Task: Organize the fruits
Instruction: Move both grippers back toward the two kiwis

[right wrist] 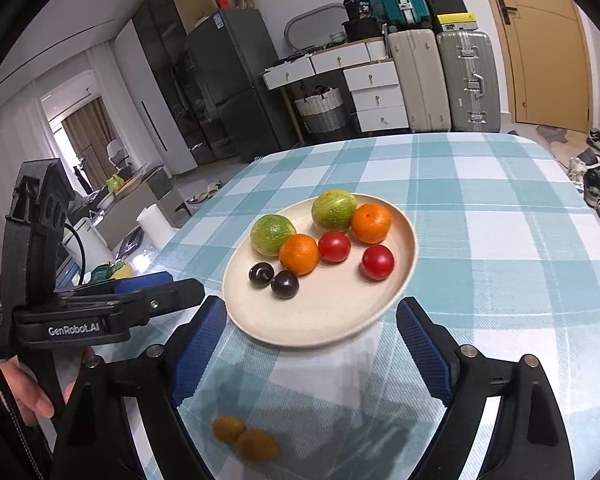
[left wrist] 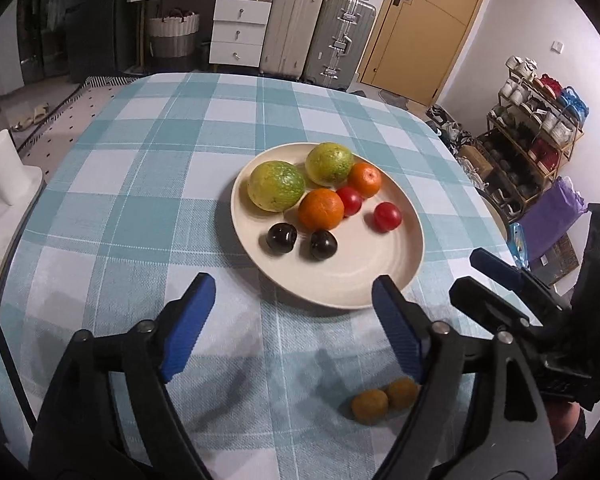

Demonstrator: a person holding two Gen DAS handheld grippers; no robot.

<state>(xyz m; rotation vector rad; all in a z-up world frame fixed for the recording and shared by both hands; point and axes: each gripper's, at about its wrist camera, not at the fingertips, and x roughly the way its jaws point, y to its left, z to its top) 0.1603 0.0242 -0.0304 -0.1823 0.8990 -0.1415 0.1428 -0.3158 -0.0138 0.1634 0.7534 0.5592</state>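
A cream plate (left wrist: 356, 276) (right wrist: 340, 316) on the checked tablecloth holds two green fruits (left wrist: 276, 186) (right wrist: 272, 234), two oranges (left wrist: 321, 209) (right wrist: 299, 254), two red tomatoes (left wrist: 387, 217) (right wrist: 377, 262) and two dark plums (left wrist: 282, 239) (right wrist: 285, 284). Two small brown-yellow fruits (left wrist: 384, 400) (right wrist: 244, 438) lie on the cloth near the front edge, off the plate. My left gripper (left wrist: 294, 300) is open and empty above the cloth in front of the plate. My right gripper (right wrist: 310, 320) is open and empty, beside the left one.
The table (left wrist: 140, 200) has a blue and white checked cloth. A white paper roll (left wrist: 4, 168) (right wrist: 156, 220) stands past the left edge. Suitcases (left wrist: 320, 36), drawers and a door are behind; a shoe rack (left wrist: 528, 140) stands to the right.
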